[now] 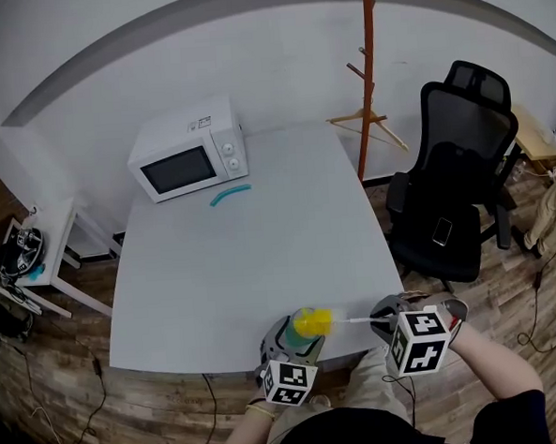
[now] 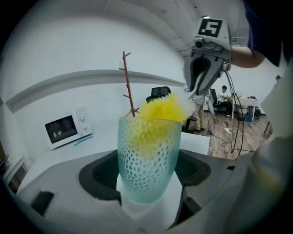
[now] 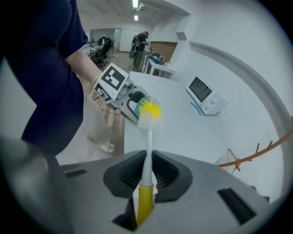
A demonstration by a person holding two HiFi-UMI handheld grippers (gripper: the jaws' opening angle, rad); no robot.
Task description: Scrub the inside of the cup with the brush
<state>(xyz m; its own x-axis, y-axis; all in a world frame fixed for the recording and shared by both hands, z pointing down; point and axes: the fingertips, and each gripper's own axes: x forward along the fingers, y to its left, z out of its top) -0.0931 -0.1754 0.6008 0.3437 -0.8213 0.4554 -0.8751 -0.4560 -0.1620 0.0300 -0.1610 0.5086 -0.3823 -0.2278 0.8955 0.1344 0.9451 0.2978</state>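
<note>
A pale green dimpled cup stands upright between the jaws of my left gripper, which is shut on it. In the head view the cup sits at the table's near edge, my left gripper below it. A brush with a yellow bristle head and white stem dips into the cup's mouth. My right gripper is shut on the brush's stem above its yellow handle. The bristle head meets the cup in the right gripper view. My right gripper lies right of the cup.
A white microwave stands at the back left of the white table, a turquoise strip in front of it. A black office chair and an orange coat stand are at the right. A small side table stands left.
</note>
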